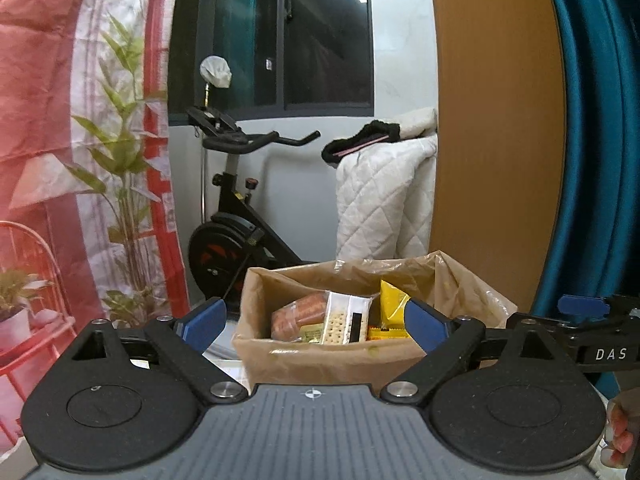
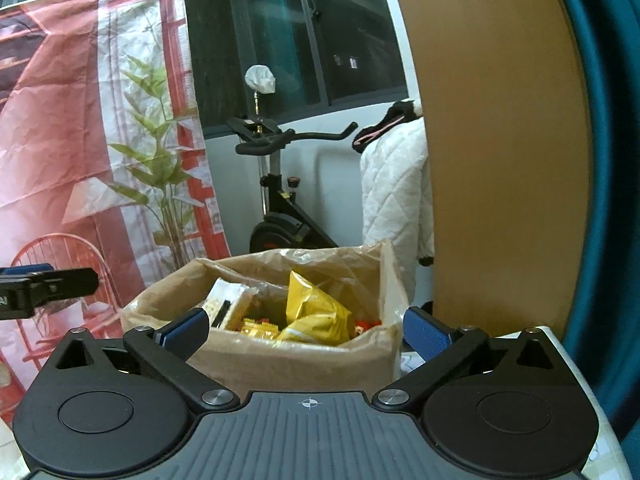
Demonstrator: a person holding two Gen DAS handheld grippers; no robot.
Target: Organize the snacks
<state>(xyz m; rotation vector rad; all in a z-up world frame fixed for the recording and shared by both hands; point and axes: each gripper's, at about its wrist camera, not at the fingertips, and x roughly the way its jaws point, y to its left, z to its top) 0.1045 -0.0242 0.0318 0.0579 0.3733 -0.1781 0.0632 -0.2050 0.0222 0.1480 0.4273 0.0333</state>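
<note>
The left gripper [image 1: 314, 326] stood with its jaws spread wide and nothing between the blue pads [image 1: 206, 322]; the pads touched no object. The right gripper [image 2: 306, 330] was likewise spread wide and empty, its pads [image 2: 424, 334] clear of the box.

The cardboard box [image 1: 320, 360] sat directly ahead of both grippers, at 12 o'clock in each wrist view, its flaps up and a clear plastic liner [image 2: 320, 260] showing at the rim. Inside the box lay the snacks: an orange packet [image 1: 298, 314] at the 9 o'clock side, a cracker pack [image 1: 346, 318] upright beside it at centre, and a yellow bag [image 2: 312, 308] toward 3 o'clock. Small yellow wrapped items [image 2: 260, 328] lay at the bottom.

In the left wrist view the right gripper's finger appeared at 3 o'clock, with a hand [image 1: 622, 436] at 4 o'clock. An exercise bike [image 1: 236, 216] stood behind the box at 11 o'clock, a white quilt [image 1: 384, 196] at 1 o'clock.
</note>
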